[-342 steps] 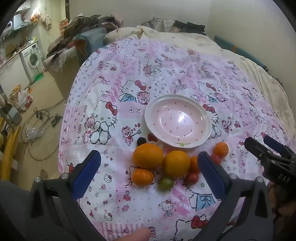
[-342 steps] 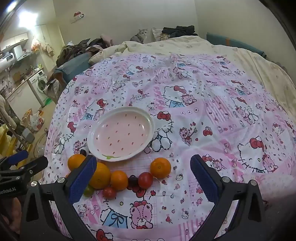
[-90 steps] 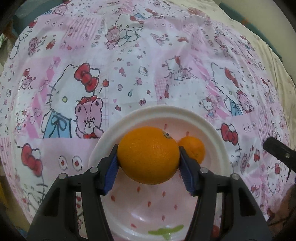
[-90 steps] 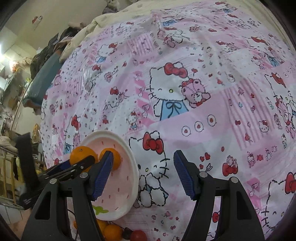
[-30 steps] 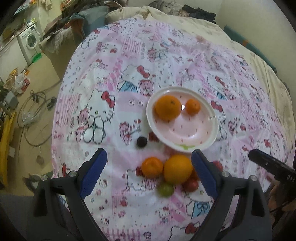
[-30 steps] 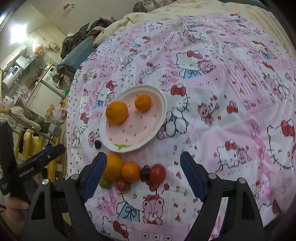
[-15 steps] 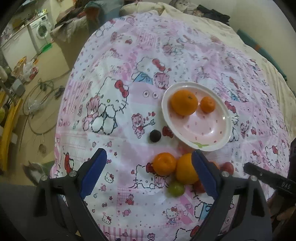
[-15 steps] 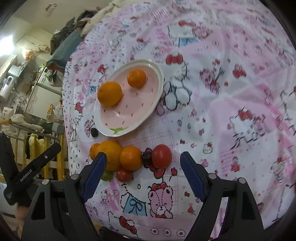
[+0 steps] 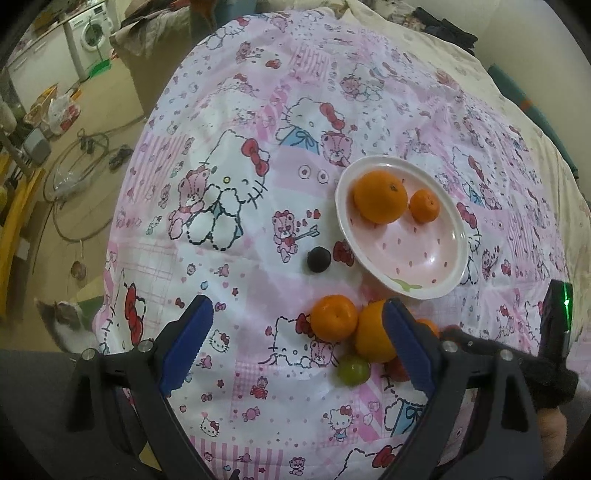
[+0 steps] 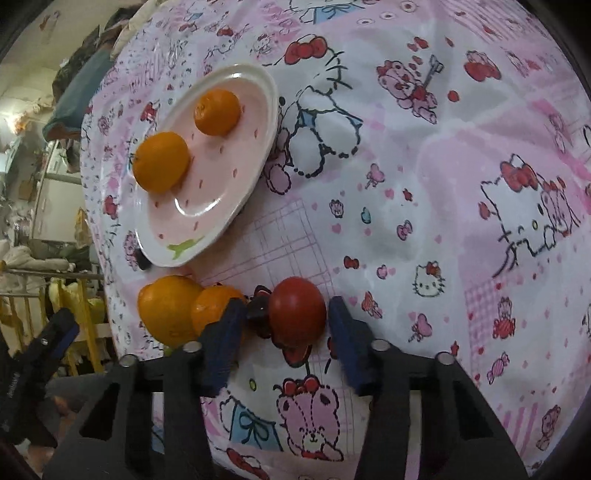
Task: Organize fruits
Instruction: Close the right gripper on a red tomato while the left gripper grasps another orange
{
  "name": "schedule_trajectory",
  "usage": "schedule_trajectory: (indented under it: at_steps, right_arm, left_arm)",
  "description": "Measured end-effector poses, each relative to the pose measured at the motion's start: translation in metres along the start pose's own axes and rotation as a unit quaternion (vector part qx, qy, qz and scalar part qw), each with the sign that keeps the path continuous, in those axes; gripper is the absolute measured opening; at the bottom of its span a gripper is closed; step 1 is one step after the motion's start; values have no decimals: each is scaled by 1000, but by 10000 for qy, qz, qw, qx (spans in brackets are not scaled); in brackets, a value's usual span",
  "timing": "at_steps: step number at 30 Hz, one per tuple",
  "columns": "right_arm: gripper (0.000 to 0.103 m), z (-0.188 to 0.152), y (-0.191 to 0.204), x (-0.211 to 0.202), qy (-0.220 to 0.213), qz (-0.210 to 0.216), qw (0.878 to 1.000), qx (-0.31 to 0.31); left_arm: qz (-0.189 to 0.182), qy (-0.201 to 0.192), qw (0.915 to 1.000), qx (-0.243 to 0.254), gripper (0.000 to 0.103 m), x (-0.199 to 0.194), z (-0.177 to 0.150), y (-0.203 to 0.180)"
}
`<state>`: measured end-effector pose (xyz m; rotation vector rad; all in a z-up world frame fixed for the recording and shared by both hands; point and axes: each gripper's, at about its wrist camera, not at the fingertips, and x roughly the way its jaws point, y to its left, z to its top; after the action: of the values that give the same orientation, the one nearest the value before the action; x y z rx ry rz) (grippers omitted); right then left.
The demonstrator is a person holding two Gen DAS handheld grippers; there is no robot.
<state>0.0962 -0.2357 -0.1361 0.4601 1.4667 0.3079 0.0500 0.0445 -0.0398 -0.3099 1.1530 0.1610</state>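
A pink plate [image 9: 439, 275] [image 10: 236, 210] on the Hello Kitty bedspread holds a large orange [image 9: 380, 196] [image 10: 160, 162] and a small mandarin [image 9: 424, 205] [image 10: 217, 111]. In front of it lie a mandarin [image 9: 333, 317], a large orange [image 9: 373, 336] [image 10: 166, 310], a green fruit [image 9: 354, 371], a dark plum [image 9: 318, 259] and a red tomato [image 10: 297, 310]. My left gripper [image 9: 295, 332] is open and empty above the bedspread, left of the pile. My right gripper [image 10: 284, 317] has its jaws narrowed around the tomato; a small gap shows on the right side. A dark fruit [image 10: 258, 314] sits beside the tomato.
The bedspread [image 9: 258, 110] drops off at the left to a floor with cables [image 9: 74, 166] and a washing machine [image 9: 94, 31]. A cat [image 9: 70, 321] sits on the floor below the bed edge. Clothes are piled at the far side.
My right gripper has come down and narrowed its jaws around the red tomato. My left gripper has drifted left and lower, staying open.
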Motion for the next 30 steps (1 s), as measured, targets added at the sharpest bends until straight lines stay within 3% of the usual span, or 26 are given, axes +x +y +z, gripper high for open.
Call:
schedule_trajectory:
  at_steps: [4,11,16,21,27,30]
  right_arm:
    - [33,-2,2,-1,-33,-186,9998,-106]
    - [33,-2,0,-24,-399,157,9991,-70]
    - [33,-4,-1,-48,-735,426,9964,-79]
    - [33,-4,-11,-63,-888,448,9950,33]
    - [33,-4,-25,-71,-960,499,9939,188]
    - [33,-4,-27,-73,-974,537,9935,226]
  left_arm:
    - [-13,96,9998,-144,91,3,1,7]
    - [-86,213,9996,-152,89,9,-2,6]
    - [-346,713,9943,710,88,32,-9,-36]
    - [-308,973,9800,1706,74,50,-23,-87]
    - [-203,1228,9679,2183,69,74,-26,-112]
    - [-279,1262,9677,2164,69,79,-23,-114]
